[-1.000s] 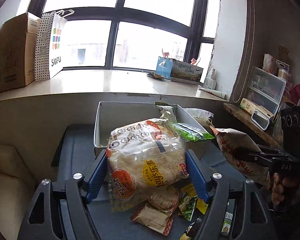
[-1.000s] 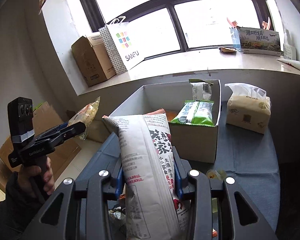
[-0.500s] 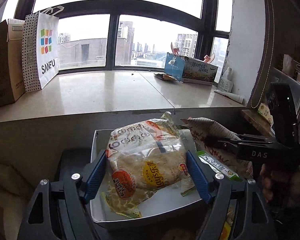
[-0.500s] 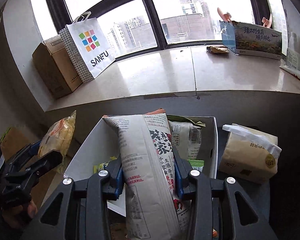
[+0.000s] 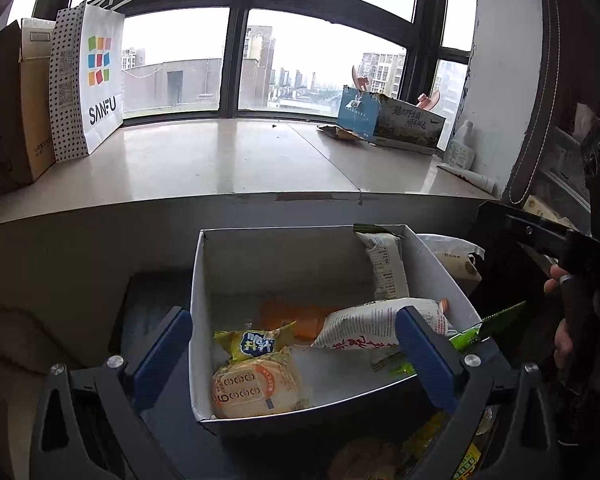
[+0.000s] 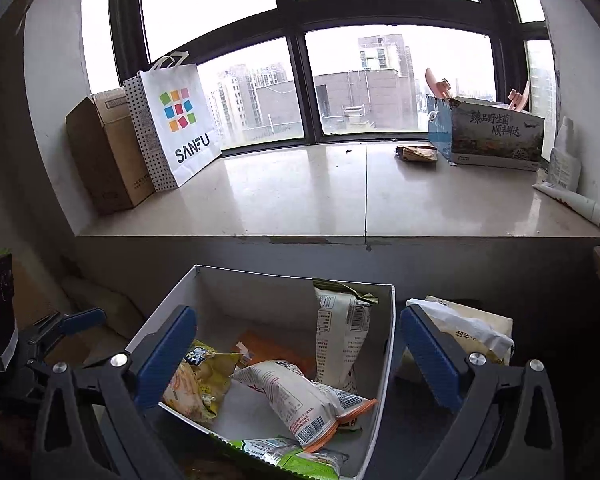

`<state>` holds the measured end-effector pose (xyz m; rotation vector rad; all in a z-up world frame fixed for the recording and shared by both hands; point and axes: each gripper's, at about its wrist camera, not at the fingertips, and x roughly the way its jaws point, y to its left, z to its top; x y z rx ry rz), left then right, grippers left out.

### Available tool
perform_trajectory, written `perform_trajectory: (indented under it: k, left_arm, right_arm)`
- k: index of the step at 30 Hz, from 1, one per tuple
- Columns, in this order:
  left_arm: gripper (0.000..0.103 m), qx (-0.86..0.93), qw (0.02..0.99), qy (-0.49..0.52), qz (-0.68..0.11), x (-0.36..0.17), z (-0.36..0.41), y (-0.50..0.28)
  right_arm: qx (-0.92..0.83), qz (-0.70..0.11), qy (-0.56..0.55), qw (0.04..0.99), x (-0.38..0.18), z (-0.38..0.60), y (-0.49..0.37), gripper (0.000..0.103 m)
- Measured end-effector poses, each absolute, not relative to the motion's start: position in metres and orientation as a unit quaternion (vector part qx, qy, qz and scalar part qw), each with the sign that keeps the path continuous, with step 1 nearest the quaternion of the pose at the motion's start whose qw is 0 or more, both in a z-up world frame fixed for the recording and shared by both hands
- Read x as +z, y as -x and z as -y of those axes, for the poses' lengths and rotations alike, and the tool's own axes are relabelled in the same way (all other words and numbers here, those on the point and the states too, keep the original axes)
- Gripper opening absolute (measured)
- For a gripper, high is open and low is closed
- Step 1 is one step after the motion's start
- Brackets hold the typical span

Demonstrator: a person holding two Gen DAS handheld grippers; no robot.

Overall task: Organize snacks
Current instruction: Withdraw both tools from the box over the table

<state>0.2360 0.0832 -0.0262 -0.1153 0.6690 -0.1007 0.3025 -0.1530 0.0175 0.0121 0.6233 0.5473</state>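
Observation:
A white open box (image 5: 204,276) (image 6: 384,360) stands on the dark table below the window sill. It holds several snack bags: a clear bag of round crackers (image 5: 256,386), a small yellow bag (image 5: 256,342) (image 6: 198,380), a white bag with red print (image 5: 376,326) (image 6: 300,400), an upright white packet (image 5: 384,268) (image 6: 340,336) and a green bag (image 6: 296,458). My left gripper (image 5: 296,360) is open and empty above the box. My right gripper (image 6: 300,360) is open and empty above the box too. The right gripper's body shows at the right edge of the left wrist view (image 5: 560,240).
A tissue pack (image 6: 464,328) (image 5: 452,256) lies right of the box. More snack bags (image 5: 452,448) lie on the table in front of the box. On the sill stand a cardboard box (image 6: 104,152), a SANFU paper bag (image 6: 176,120) and a printed carton (image 6: 492,136).
Both grippers have opened and let go. The cracker bag and the white red-print bag have dropped into the box. Both grippers moved forward over the box.

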Motion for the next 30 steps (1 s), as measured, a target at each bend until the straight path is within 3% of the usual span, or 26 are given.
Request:
perform_trajectory:
  k: [12,30]
  left_arm:
    - [0.103,-0.094,0.95,0.023,-0.298,-0.01,-0.051,-0.149]
    - [0.103,-0.163,0.919,0.05,-0.357,-0.071,-0.005,-0.045]
  right_arm:
    - [0.318,-0.295,-0.002,0.901,0.025,0.171,-0.221,0.103]
    - [0.268,-0.39,0.029,0.88,-0.094,0.262,-0.084,0.103]
